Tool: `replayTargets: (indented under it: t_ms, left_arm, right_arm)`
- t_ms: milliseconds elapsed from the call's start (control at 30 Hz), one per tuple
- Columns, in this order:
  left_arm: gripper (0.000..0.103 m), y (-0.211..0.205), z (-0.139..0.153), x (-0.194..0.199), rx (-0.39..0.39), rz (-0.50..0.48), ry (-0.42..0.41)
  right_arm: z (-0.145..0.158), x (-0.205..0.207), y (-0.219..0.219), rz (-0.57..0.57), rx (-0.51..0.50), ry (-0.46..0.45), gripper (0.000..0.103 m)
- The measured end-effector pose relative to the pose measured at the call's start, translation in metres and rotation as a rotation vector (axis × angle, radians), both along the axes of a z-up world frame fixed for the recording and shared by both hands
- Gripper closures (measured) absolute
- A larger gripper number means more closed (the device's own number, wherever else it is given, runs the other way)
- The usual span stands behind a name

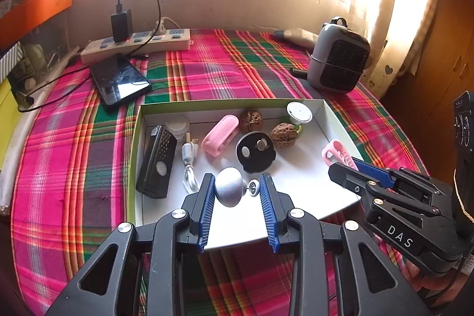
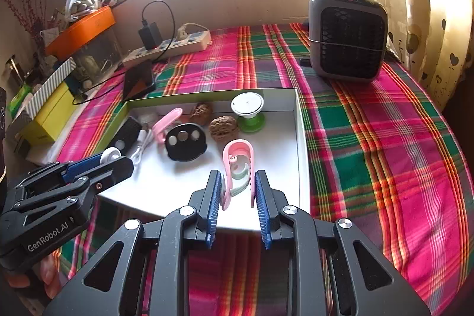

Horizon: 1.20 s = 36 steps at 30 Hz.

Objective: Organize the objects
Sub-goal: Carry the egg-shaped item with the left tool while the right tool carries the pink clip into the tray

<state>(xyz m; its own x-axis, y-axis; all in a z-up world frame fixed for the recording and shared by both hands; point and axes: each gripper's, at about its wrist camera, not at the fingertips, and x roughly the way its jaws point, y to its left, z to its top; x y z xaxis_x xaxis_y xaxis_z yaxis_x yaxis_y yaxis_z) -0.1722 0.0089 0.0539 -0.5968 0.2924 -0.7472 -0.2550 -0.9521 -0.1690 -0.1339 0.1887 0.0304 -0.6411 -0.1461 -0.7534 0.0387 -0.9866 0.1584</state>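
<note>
The left gripper [image 1: 237,188] pinches a grey round knob [image 1: 230,190] between its jaws, because the knob would roll if it lay loose. The right gripper [image 2: 237,187] pinches a pink clip [image 2: 238,168] across its 2 sides. Both things hang over the near part of the white box [image 1: 334,120], just behind the black disc [image 1: 255,151], probably to join the other small things.

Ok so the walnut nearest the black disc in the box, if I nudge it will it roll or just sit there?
The walnut looks rounded, so a nudge would probably rock or roll it a little. Its deeply wrinkled shell should give pads good grip. It lies close to the black disc and green spool, so it may bump them.
</note>
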Motion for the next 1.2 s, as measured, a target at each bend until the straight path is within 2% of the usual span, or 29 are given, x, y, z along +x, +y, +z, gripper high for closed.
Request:
replayTargets:
  t_ms: [467, 1200]
  left_arm:
    - [0.075, 0.009, -0.020, -0.031, -0.001, 0.006, -0.044]
    - [0.074, 0.015, -0.032, -0.045, -0.030, 0.015, -0.070]
  right_arm:
    - [-0.018, -0.032, 0.010, 0.004, 0.032, -0.045, 0.078]
    - [-0.020, -0.048, 0.005, 0.038, 0.082, -0.023, 0.078]
